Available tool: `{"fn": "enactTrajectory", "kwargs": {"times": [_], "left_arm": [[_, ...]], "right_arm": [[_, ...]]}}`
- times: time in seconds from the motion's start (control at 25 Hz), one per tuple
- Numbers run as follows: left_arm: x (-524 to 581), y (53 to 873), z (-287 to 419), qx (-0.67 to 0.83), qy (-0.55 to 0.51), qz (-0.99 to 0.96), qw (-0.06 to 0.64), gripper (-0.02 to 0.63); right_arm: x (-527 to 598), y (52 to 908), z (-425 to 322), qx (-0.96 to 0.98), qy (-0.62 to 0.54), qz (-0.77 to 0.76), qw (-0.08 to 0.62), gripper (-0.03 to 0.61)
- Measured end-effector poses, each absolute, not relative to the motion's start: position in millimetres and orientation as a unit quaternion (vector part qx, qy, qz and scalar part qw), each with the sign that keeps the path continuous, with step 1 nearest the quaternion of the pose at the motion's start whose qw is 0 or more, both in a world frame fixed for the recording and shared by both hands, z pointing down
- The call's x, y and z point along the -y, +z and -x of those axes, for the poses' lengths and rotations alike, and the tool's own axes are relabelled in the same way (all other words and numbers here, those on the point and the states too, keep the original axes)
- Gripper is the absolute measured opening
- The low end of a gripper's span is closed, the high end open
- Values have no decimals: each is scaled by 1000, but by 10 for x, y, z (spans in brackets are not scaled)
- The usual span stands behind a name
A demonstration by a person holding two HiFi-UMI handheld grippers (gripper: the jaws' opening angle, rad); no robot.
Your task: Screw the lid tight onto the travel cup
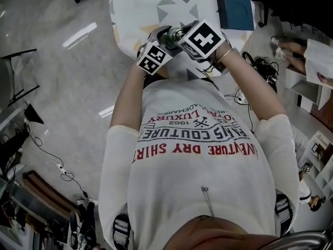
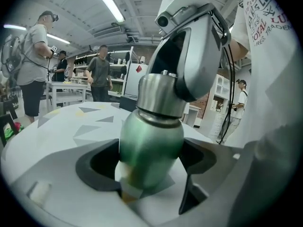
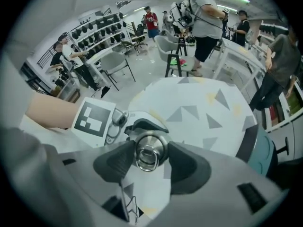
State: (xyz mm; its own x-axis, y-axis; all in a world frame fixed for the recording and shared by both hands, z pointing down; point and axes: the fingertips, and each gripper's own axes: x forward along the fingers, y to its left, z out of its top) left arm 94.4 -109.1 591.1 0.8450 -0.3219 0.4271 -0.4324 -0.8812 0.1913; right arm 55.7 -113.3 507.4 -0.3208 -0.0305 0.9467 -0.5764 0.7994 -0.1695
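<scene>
The left claw (image 2: 150,167) is clamped on the lower body of the green metal travel cup (image 2: 150,136), which juts out ahead of its jaws, leaning slightly right. The brushed steel lid with a small ring on top (image 2: 160,94) sits on the cup's far end, hiding the inside. The right claw (image 3: 150,161) points down onto that lid, its dark pads pressed against either side. Beyond both claws lies the white tabletop with grey and yellow triangles (image 3: 208,108).
</scene>
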Motion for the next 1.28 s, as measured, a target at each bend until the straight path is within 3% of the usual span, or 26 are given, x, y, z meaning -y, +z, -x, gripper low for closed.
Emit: {"fn": "enactTrajectory", "kwargs": {"times": [0.2, 0.4, 0.6, 0.84, 1.12, 1.28], "left_arm": [[1075, 5912, -958, 192, 194, -950, 149, 394], [1085, 5924, -962, 193, 200, -949, 147, 394], [1086, 5948, -971, 193, 201, -949, 147, 393], [1086, 5945, -958, 195, 204, -949, 143, 393], [1090, 5943, -940, 194, 207, -948, 145, 393], [1126, 5968, -898, 192, 205, -948, 151, 393]], "right_arm": [[1043, 4977, -513, 809, 147, -108, 559, 281], [973, 4960, -561, 805, -13, 28, 592, 284], [940, 5079, -553, 788, -58, 96, 606, 269], [975, 5062, -520, 797, -16, 58, 601, 255], [1061, 5080, -523, 789, 72, -166, 587, 252], [1132, 5119, -477, 781, 100, -198, 584, 250]]}}
